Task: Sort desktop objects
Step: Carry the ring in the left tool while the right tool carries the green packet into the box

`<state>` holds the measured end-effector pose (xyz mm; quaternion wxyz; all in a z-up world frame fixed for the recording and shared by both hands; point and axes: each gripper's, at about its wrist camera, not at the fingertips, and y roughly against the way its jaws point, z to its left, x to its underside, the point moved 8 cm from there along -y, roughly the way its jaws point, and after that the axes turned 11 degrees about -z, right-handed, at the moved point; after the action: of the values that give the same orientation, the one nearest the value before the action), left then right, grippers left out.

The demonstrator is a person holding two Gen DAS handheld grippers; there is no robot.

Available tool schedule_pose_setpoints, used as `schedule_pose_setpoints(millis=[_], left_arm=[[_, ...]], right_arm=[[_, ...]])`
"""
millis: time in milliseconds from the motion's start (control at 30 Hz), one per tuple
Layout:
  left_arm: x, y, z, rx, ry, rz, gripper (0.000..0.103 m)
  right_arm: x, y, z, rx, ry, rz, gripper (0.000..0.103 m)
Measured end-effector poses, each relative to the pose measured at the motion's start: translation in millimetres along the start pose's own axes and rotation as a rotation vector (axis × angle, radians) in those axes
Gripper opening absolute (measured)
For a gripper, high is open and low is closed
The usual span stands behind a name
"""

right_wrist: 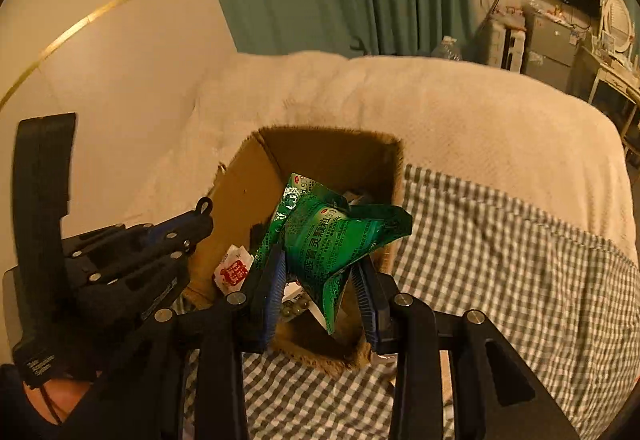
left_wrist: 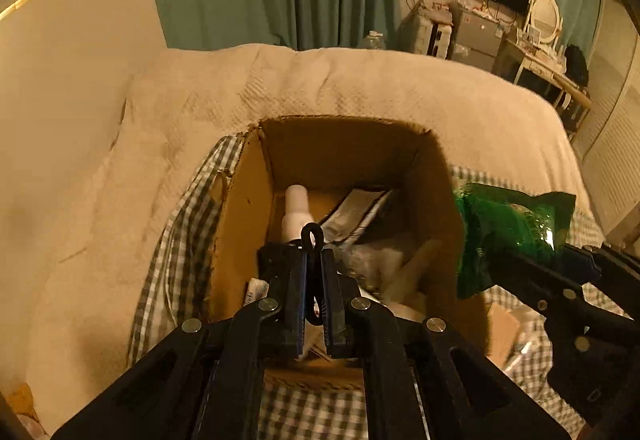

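One open box (left_wrist: 240, 240) sits at frame centre on a checked cloth (right_wrist: 500, 260) over the bed. The left hand-held gripper (left_wrist: 314, 268) is pressed together on a thin black loop (left_wrist: 312, 236) above it. The right hand-held gripper (right_wrist: 320, 280) pinches one green packet (right_wrist: 332, 240) over the box. Inside lie one white bottle (left_wrist: 296, 212) and one red-and-white sachet (right_wrist: 232, 272).

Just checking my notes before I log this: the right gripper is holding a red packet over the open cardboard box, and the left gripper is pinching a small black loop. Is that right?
Not quite: the packet in the right gripper is green, not red, as the right wrist view shows. The rest holds: it hangs over the open cardboard box, and the left gripper pinches a small black loop.
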<state>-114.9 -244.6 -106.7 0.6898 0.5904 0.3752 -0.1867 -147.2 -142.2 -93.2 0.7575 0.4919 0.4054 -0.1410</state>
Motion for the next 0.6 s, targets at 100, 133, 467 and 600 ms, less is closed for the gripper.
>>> schedule_pose_setpoints(millis=[100,133,467,600], left_arm=[[5.5,-7.3,3.6,0.005,-0.022,-0.002,0.012],[8.2,-10.2,4.2,0.010,-0.023,0.007,0.022],[9.5,-8.7,6.4,-0.044,0.007,0.016,0.081],[0.6,10.0,-8.4,-0.049,-0.013,-0.014,0.081]], right_arm=[[6.8,-18.8,9.7,-0.001,0.034,0.016,0.034],[8.2,-24.7,11.0,-0.005,0.044,0.018,0.038],[9.6,-17.2,-11.4,0.037,0.032,0.005,0.065],[0.4,7.0,-21.6,0.071,0.041,-0.036,0.065]])
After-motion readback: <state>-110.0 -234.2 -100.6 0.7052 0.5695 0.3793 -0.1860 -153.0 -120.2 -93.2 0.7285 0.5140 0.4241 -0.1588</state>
